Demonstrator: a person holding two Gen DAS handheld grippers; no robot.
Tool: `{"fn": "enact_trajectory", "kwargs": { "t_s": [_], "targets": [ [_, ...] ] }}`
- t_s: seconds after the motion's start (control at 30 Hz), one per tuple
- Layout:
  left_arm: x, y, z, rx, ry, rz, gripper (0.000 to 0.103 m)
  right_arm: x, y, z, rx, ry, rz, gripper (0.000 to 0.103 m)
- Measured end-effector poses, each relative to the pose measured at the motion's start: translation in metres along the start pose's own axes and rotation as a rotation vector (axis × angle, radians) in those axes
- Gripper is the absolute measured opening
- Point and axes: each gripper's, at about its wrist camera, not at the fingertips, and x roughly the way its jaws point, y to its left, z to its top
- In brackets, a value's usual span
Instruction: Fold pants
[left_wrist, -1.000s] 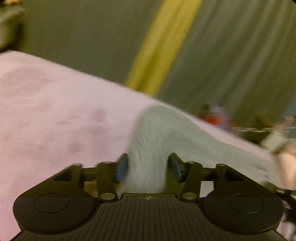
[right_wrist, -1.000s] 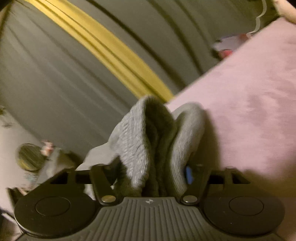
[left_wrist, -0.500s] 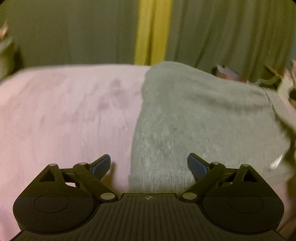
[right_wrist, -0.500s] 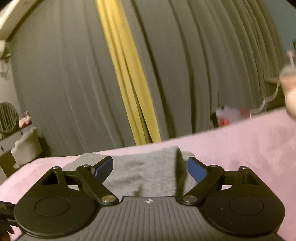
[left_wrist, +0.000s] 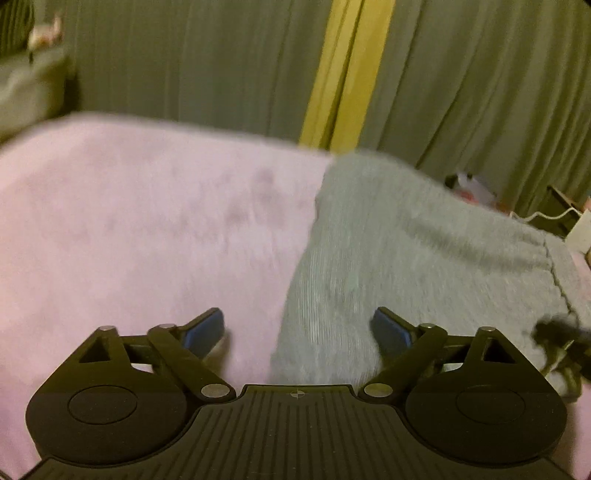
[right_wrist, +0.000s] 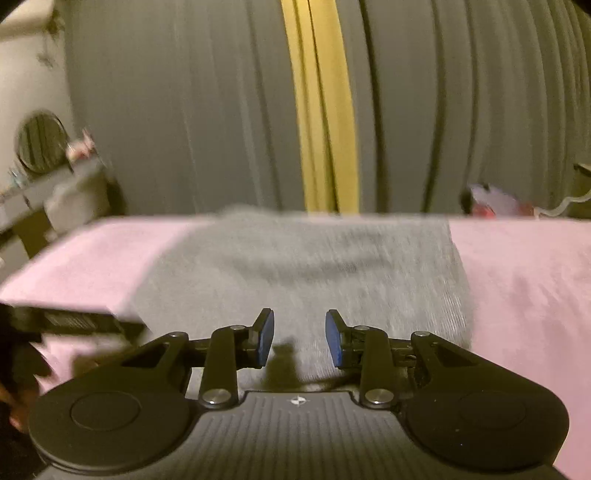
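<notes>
A second ago both grippers were pinching bunched grey knit; half a second ago both had let go, and now the cloth lies flat and neither tool holds anything. The left gripper (left_wrist: 298, 332) keeps the wide spread it had half a second ago, its blue-padded fingers (left_wrist: 205, 332) far apart, while the right gripper (right_wrist: 299, 338) has narrowed from that wide spread to a moderate gap, with nothing between its pads.

Nearest the left wrist camera, the left finger sits over the pink blanket (left_wrist: 129, 229) and the right finger over the grey pants (left_wrist: 388, 251), so the garment's left edge runs up between them. The pants are a soft, finely ribbed knit, folded into a broad rectangular slab with a stitched seam towards its right end. From the right wrist camera the pants (right_wrist: 314, 266) spread ahead of the fingers across the pink blanket (right_wrist: 524, 280), whose surface is plush and slightly mottled; the fingers cast a shadow on the cloth, and whether they touch it cannot be told.

Beyond the bed hangs a pleated grey-green curtain (right_wrist: 184, 110) with a yellow vertical stripe (right_wrist: 325, 110).
</notes>
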Motion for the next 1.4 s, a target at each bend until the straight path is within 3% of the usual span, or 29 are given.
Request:
{"fn": "enact_trajectory", "kwargs": {
  "t_s": [0.07,0.13,0.33,0.5,0.63,0.77,0.97,1.0,1.03,1.07,1.1,1.23,1.4],
  "targets": [
    [-0.014,-0.005,0.000,0.034,-0.092,-0.013,0.093,0.013,-0.005,-0.008,0.006,0.077,-0.027,0.026],
    [-0.021,-0.010,0.001,0.063,-0.124,-0.062,0.095,0.014,-0.007,-0.010,0.015,0.086,-0.028,0.025],
    [-0.001,-0.010,0.000,0.061,-0.015,-0.117,0.093,0.019,-0.009,-0.014,0.004,0.078,-0.033,0.025],
    [0.031,-0.002,-0.004,-0.007,0.135,-0.059,0.097,0.022,0.000,-0.010,-0.052,0.071,-0.059,0.025],
    [0.033,0.005,-0.004,-0.043,0.145,-0.063,0.098,0.020,0.018,-0.013,-0.161,0.058,-0.127,0.025],
    [0.022,0.000,-0.006,0.001,0.103,-0.031,0.098,0.006,0.012,-0.012,-0.053,0.039,-0.109,0.028],
    [0.018,-0.001,-0.006,-0.008,0.111,0.005,0.102,0.004,0.015,-0.014,-0.060,0.066,-0.123,0.029],
    [0.012,0.000,-0.007,-0.005,0.100,0.015,0.101,0.001,0.014,-0.014,-0.040,0.060,-0.121,0.037],
    [0.008,0.000,-0.007,0.001,0.091,0.020,0.101,-0.004,0.014,-0.014,-0.025,0.052,-0.110,0.058],
    [0.004,-0.001,-0.008,0.007,0.082,0.023,0.101,-0.008,0.014,-0.015,-0.017,0.048,-0.095,0.073],
    [-0.001,-0.002,-0.009,0.013,0.075,0.025,0.101,-0.012,0.016,-0.017,-0.014,0.051,-0.080,0.099],
    [-0.011,-0.006,-0.015,0.016,0.124,0.011,0.101,-0.020,0.029,-0.022,-0.039,0.096,-0.084,0.099],
    [-0.021,-0.017,-0.024,0.069,0.193,0.016,0.101,-0.008,0.034,-0.030,0.010,0.246,-0.144,0.099]
  ]
}}
